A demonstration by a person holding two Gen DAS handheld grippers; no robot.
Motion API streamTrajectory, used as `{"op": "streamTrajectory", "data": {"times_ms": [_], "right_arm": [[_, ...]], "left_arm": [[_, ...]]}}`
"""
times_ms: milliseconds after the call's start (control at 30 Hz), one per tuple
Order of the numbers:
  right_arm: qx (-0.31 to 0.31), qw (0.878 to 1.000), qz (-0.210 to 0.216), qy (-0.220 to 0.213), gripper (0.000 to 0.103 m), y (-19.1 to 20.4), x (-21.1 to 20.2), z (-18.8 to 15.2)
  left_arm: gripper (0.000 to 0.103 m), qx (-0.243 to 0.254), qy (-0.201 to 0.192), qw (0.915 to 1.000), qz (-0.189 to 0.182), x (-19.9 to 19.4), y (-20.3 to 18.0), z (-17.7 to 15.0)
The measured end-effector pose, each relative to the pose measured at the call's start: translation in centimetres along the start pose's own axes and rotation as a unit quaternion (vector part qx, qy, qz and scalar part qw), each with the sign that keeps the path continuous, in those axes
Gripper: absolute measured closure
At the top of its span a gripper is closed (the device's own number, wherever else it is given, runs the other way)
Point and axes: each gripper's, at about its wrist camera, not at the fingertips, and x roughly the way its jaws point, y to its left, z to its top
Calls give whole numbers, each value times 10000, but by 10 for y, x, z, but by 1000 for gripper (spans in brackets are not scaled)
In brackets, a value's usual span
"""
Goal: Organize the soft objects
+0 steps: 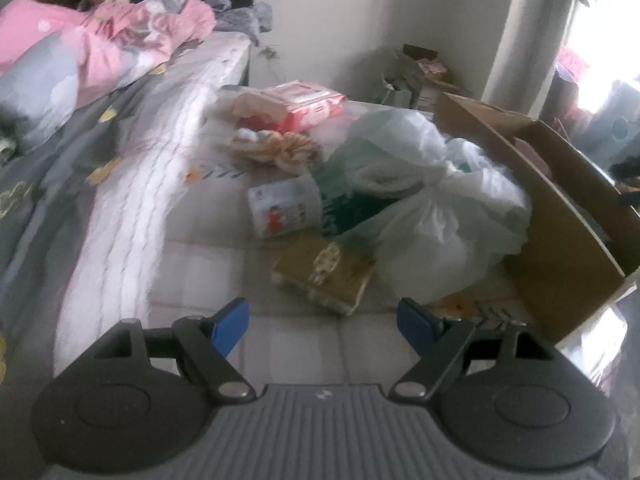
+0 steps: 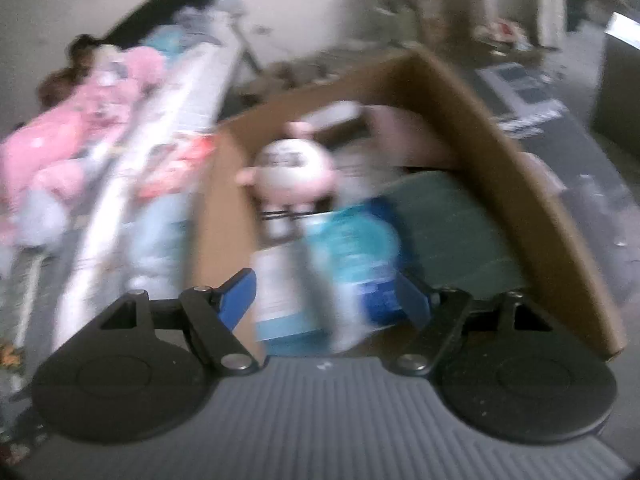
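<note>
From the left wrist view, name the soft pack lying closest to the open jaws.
The yellow-brown pack, in front of the white printed pack and red pack.

Left gripper (image 1: 323, 325) with blue pads spread wide and empty over a white quilted mattress (image 1: 208, 264), yellow-brown soft pack (image 1: 324, 276) ahead, tied translucent plastic bag (image 1: 432, 208) touching open brown cardboard box (image 1: 560, 216), pink blanket (image 1: 108, 36) beyond

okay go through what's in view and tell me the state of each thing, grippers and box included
left gripper: open, nothing between its fingers
right gripper: open, blue pack between its fingers
cardboard box: open, partly filled
white plastic bag: knotted shut, beside the box
yellow tissue pack: lying flat on the mattress
</note>
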Motion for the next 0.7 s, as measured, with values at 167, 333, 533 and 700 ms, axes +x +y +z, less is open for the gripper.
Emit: {"op": "streamTrajectory", "data": {"times_ms": [167,333,533,700], "right_arm": [[-300,9946,985,134,26,65,-1,-26],[-458,9774,1930,733,26,121,23,-65],[-373,9625,2082,1702,26,149,73,-125],[-396,9628,1692,2071,45,154,103,-162]], "left_arm": [[21,8,60,10000,-76,-8,4,-16],[21,267,268,9985,-383,-12,-4,-33],[21,713,764,9873,-1193,-4,-32,-55],[32,935,968,9837,-1195,18,-56,-67]]}}
